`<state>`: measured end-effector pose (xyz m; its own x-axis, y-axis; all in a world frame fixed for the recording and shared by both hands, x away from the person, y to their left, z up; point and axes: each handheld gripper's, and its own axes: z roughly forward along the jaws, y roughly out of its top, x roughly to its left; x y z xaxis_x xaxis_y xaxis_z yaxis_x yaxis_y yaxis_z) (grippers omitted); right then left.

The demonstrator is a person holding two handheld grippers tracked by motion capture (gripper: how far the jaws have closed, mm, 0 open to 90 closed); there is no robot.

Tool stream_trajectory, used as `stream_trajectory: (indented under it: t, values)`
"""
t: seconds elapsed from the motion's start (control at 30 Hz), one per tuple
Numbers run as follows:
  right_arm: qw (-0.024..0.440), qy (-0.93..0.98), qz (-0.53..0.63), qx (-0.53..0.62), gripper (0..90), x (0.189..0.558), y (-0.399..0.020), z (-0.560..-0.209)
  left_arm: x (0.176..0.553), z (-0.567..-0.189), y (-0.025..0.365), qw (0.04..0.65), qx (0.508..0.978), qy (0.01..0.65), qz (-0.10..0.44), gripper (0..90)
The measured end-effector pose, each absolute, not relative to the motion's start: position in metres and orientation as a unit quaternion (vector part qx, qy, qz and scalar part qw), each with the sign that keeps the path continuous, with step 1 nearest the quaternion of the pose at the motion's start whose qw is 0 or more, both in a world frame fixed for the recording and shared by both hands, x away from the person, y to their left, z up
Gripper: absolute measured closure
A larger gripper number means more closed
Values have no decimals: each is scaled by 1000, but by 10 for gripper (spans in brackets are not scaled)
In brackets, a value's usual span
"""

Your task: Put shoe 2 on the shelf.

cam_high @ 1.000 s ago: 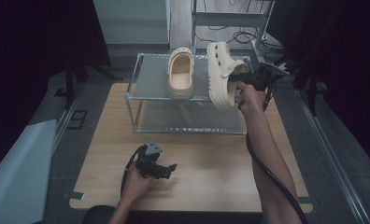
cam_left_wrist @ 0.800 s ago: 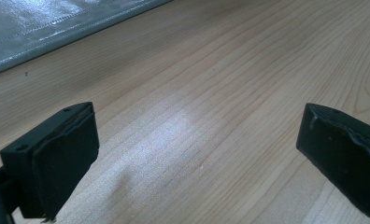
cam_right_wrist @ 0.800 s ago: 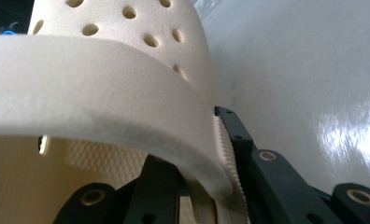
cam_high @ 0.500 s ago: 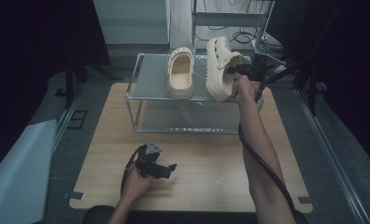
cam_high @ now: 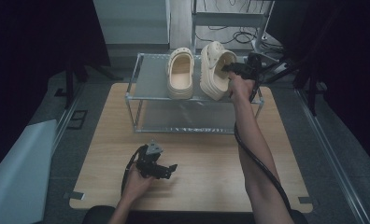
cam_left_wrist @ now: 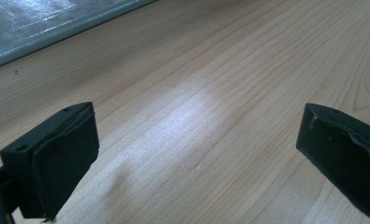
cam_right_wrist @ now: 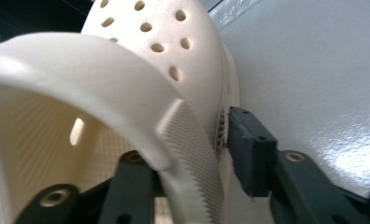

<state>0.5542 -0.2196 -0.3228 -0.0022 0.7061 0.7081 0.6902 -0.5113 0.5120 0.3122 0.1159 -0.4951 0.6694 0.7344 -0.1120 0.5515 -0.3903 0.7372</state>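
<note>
Two black pads of the right tongs [cam_right_wrist: 192, 154] straddle the side wall of the right clog [cam_right_wrist: 174, 46]: one jaw sits inside the shoe and the other just outside it. They have just been opening, so the wall lies between them and is no longer pinched. We judge that the step in hand is setting this clog on the rack [cam_high: 150, 79] beside the left clog [cam_high: 180, 74].

To do it well, we let the jaws part a little more and then draw the tongs straight back off the wall, so no pad drags the shoe. From above, the right clog [cam_high: 216, 70] seems to lean on its edge, so we check that it settles flat on its sole.

The clog is cream foam, smooth and rounded, with round holes across the toe and a ribbed band where the strap [cam_right_wrist: 80, 60] meets the side. It looks light and springy, and may rock. The rack has a glossy grey top on thin metal legs.

Nearer us, the left tongs [cam_left_wrist: 197, 158] gape wide, holding nothing, low over the pale, fine-grained wooden worktop [cam_left_wrist: 197, 93].
</note>
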Motion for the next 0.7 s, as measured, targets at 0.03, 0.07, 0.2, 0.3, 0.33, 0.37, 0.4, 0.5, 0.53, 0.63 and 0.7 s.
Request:
stream_trajectory:
  t: [0.03, 0.07, 0.2, 0.3, 0.33, 0.37, 0.4, 0.5, 0.53, 0.63, 0.7]
  values:
    - [5, 492, 508, 707, 599, 554, -219, -323, 312, -495, 116, 392, 826, 389, 117, 0]
    - [3, 491, 509, 707, 590, 555, -218, -323, 312, -495, 116, 392, 826, 389, 118, 0]
    - [3, 500, 508, 702, 511, 556, -211, -325, 313, -494, 116, 394, 823, 391, 116, 0]
    - [11, 508, 505, 698, 463, 557, -206, -325, 313, -494, 117, 394, 824, 391, 117, 0]
    - [15, 509, 504, 698, 451, 557, -204, -325, 313, -494, 117, 394, 824, 391, 118, 0]
    - [16, 510, 503, 698, 436, 558, -203, -325, 313, -494, 117, 394, 823, 391, 118, 0]
    - [17, 510, 503, 698, 408, 558, -202, -326, 313, -494, 117, 394, 823, 391, 118, 0]
    - [9, 516, 501, 694, 320, 559, -198, -329, 313, -494, 117, 394, 824, 389, 118, 0]
    - [9, 520, 499, 693, 302, 560, -196, -330, 313, -493, 117, 394, 824, 389, 118, 0]
    - [18, 525, 497, 691, 287, 560, -192, -330, 313, -493, 117, 396, 822, 391, 118, 0]
    - [17, 524, 494, 693, 282, 560, -191, -330, 313, -493, 117, 396, 823, 391, 118, 0]
